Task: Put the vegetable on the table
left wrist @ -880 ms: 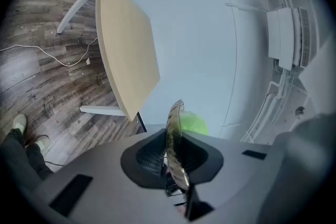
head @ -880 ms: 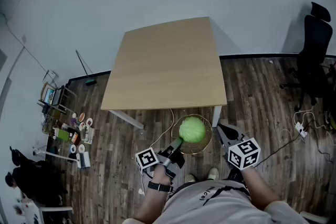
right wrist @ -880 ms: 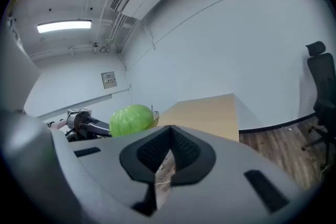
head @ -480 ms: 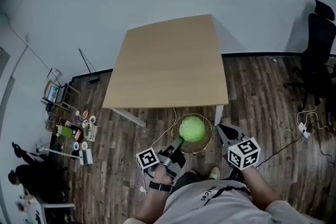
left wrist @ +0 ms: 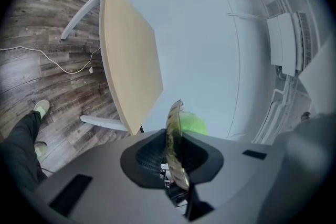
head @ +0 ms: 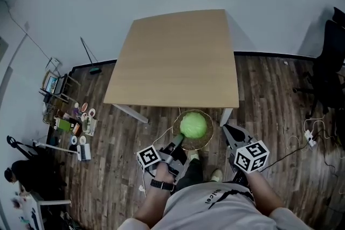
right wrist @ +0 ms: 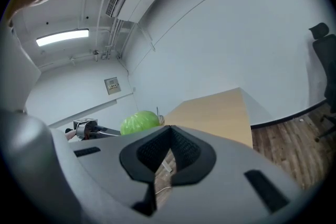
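Note:
A round green cabbage (head: 193,124) lies in a shallow wire basket (head: 207,140) held in the air just before the near edge of the light wooden table (head: 178,62). My left gripper (head: 178,141) is shut on the basket's rim (left wrist: 173,134) at its near left side; the rim stands edge-on between the jaws, and the cabbage (left wrist: 195,124) shows behind it. My right gripper (head: 226,130) hovers to the right of the basket, jaws together and holding nothing. In the right gripper view the cabbage (right wrist: 139,122) sits to the left, with the table (right wrist: 215,113) beyond it.
A black office chair (head: 329,67) stands at the far right, with cables and a power strip (head: 310,134) on the wood floor. Small clutter (head: 70,126) lines the left wall. My shoes (head: 193,156) are below the basket. A white cord (left wrist: 58,63) runs under the table.
The basket with the cabbage has moved slightly up and left, closer to the table's near edge. One foot has stepped forward beneath it. The right gripper has barely moved.

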The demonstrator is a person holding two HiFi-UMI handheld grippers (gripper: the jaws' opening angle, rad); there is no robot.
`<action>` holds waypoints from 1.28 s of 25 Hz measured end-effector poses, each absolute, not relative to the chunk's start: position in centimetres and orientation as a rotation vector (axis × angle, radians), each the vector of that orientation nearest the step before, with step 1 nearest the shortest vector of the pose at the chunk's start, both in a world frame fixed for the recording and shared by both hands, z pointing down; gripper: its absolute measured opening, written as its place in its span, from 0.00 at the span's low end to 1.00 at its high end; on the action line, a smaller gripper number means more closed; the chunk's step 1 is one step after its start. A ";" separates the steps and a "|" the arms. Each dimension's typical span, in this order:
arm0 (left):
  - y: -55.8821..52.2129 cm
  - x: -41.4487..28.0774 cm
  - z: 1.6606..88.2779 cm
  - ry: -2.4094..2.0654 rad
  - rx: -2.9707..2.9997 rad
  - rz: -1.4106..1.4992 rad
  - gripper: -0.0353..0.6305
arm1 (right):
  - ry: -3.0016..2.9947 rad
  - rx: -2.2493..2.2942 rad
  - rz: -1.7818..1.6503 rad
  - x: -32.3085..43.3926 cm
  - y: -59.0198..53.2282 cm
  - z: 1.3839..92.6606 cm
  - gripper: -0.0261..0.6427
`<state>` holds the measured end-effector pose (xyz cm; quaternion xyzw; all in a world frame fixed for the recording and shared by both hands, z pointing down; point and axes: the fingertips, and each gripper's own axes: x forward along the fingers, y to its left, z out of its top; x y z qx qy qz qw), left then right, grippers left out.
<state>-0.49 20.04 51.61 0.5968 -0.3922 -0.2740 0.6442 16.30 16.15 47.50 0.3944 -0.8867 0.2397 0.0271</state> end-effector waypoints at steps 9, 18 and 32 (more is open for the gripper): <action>12.1 -6.1 54.9 -0.931 1.409 -0.570 0.14 | -2.685 1.269 0.722 11.5 9.3 48.2 0.06; 3.9 -11.5 58.7 -0.906 1.434 -0.500 0.14 | -2.612 1.361 0.736 5.8 2.5 48.5 0.06; -5.0 -13.3 64.9 -0.914 1.362 -0.514 0.14 | -2.566 1.362 0.818 4.1 -5.1 51.1 0.06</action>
